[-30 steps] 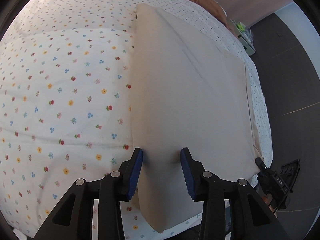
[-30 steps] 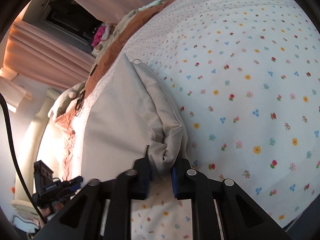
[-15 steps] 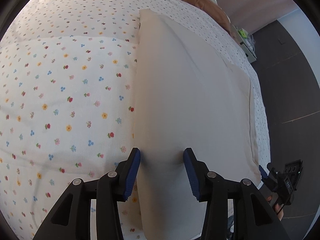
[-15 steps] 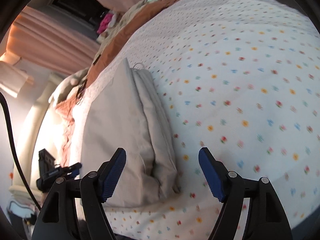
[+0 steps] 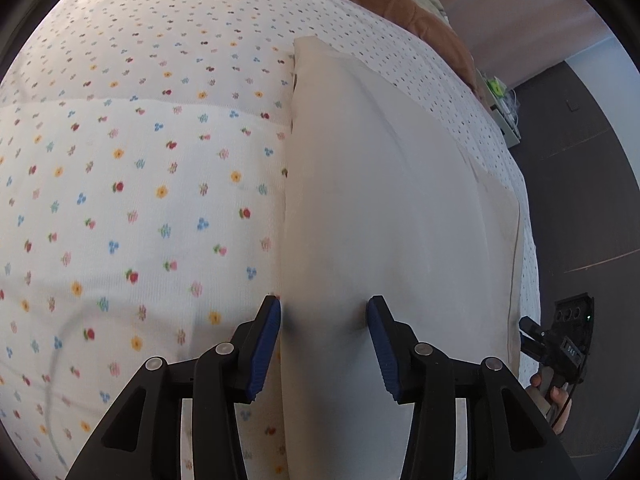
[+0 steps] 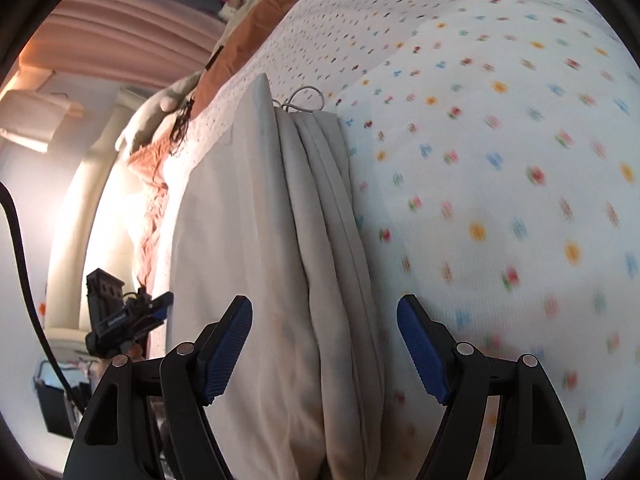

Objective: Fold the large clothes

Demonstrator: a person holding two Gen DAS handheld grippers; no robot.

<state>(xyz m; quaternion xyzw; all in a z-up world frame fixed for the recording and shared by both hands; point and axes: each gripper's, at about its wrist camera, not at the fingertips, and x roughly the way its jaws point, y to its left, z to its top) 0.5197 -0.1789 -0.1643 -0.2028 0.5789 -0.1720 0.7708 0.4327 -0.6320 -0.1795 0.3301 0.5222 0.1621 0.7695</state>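
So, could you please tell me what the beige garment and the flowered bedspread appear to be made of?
Garment: probably a matte woven cloth such as cotton; it drapes in soft stacked folds without shine. Bedspread: likely a printed cotton with a fine waffle-like texture, also matte; the exact fibre cannot be told.

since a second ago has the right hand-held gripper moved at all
Yes. The right hand-held gripper has let go of the bunched edge of the beige garment and pulled back along it: more folded cloth now shows ahead of its open jaws, against the floral bedsheet.
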